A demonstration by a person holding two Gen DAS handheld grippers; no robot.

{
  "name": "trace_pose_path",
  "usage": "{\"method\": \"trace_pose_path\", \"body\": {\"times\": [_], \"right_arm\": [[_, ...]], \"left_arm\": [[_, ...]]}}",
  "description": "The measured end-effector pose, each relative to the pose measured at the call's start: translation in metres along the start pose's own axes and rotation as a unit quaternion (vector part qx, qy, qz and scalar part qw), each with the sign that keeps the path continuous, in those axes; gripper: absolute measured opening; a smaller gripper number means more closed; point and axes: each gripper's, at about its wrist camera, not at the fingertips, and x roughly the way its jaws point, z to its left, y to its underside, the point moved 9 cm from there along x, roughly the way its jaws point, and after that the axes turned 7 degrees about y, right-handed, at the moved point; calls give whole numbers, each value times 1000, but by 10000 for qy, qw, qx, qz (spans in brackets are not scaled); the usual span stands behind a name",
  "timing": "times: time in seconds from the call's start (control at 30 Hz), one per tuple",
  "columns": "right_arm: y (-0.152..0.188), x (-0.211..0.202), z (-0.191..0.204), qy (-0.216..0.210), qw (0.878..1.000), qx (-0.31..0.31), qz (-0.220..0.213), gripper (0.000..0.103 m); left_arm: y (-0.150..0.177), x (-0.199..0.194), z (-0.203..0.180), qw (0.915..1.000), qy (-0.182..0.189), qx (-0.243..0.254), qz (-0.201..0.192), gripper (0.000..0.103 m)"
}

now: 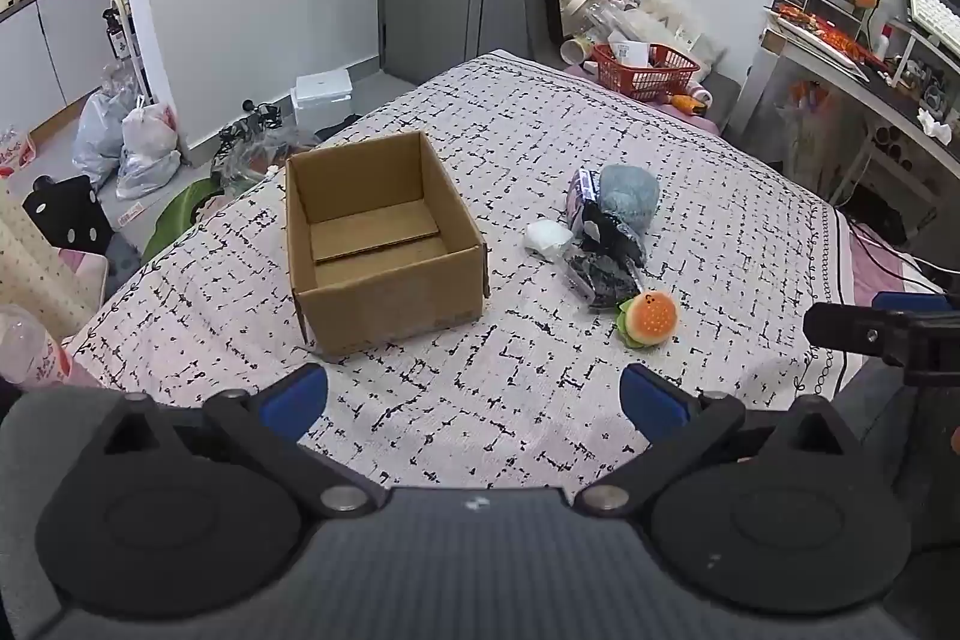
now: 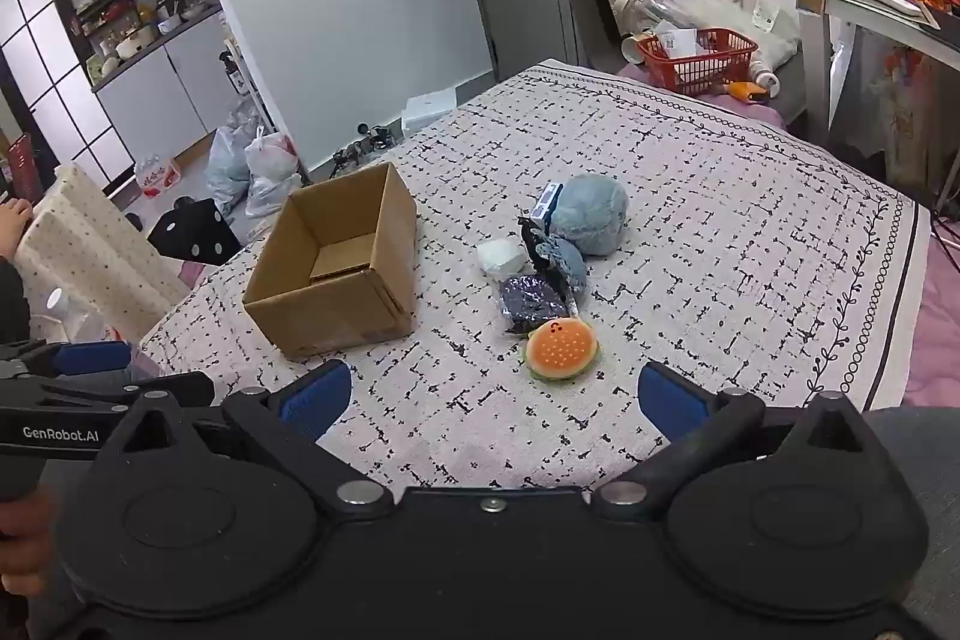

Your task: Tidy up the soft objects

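Blue-padded fingers (image 1: 294, 403) of the left gripper (image 1: 474, 394) stand wide apart and hold nothing, hovering low over the near edge of the bed (image 1: 720, 196); beyond them the cardboard box (image 1: 384, 244) sits bare inside, so sorting looks not yet begun; the soft toys lie in a heap to its right, burger toy (image 1: 649, 319) nearest.

From the right wrist, the right gripper (image 2: 495, 397) likewise gapes wide and unladen, aimed between the box (image 2: 336, 274) and the burger toy (image 2: 562, 347); a blue plush ball (image 2: 589, 214), a white pouch (image 2: 501, 257) and a dark packet (image 2: 531, 301) all wait outside the box.
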Motion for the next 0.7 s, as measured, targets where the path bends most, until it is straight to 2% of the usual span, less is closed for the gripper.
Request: {"method": "trace_pose_path", "body": {"times": [0.7], "right_arm": [[-4,-5,1,59,9999,-52,-139,103]], "left_arm": [[-5,-8,0,9999,75,-32,-140,103]]}}
